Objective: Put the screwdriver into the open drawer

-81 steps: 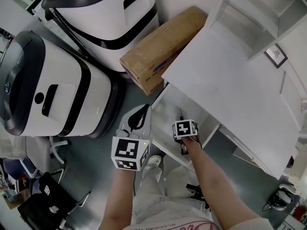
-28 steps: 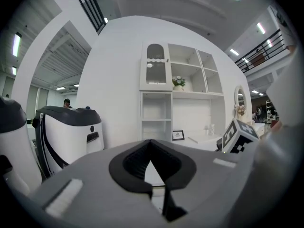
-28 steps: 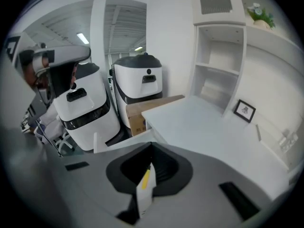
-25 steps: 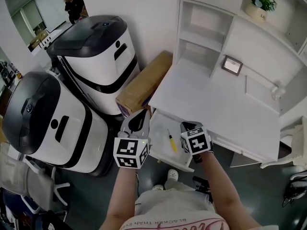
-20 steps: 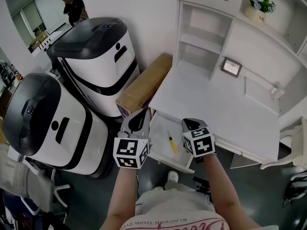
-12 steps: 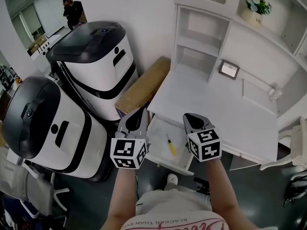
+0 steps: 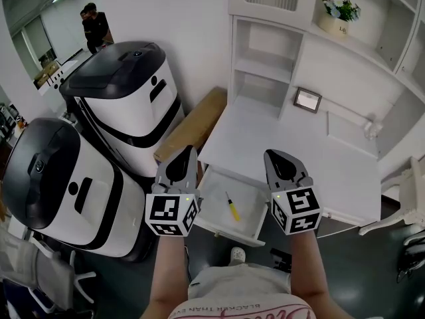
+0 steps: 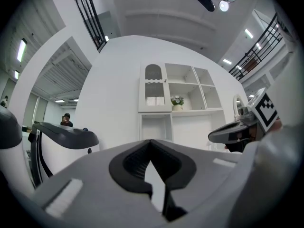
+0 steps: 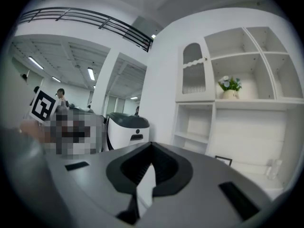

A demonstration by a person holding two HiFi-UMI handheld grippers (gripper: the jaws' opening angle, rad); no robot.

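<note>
The screwdriver (image 7: pixel 232 207), yellow-handled with a dark shaft, lies loose on the floor of the open white drawer (image 7: pixel 216 222) under the desk's front edge. My left gripper (image 7: pixel 187 153) hangs above the drawer's left corner and points level toward the desk. It is shut and empty in the left gripper view (image 8: pixel 151 141). My right gripper (image 7: pixel 273 155) is raised over the drawer's right side, apart from the screwdriver. Its jaws (image 9: pixel 151 145) meet at the tips with nothing between them.
The white desk (image 7: pixel 312 158) carries a small picture frame (image 7: pixel 307 100); shelves above hold a potted plant (image 7: pixel 335 10). Two large white-and-black machines (image 7: pixel 126 85) (image 7: pixel 60 178) and a cardboard box (image 7: pixel 189 126) crowd the left. A person (image 7: pixel 94 25) stands far back.
The right gripper, earlier down in the drawer at the screwdriver, has let it go and risen clear. Both grippers have lifted over the last second and the head view has tilted up.
</note>
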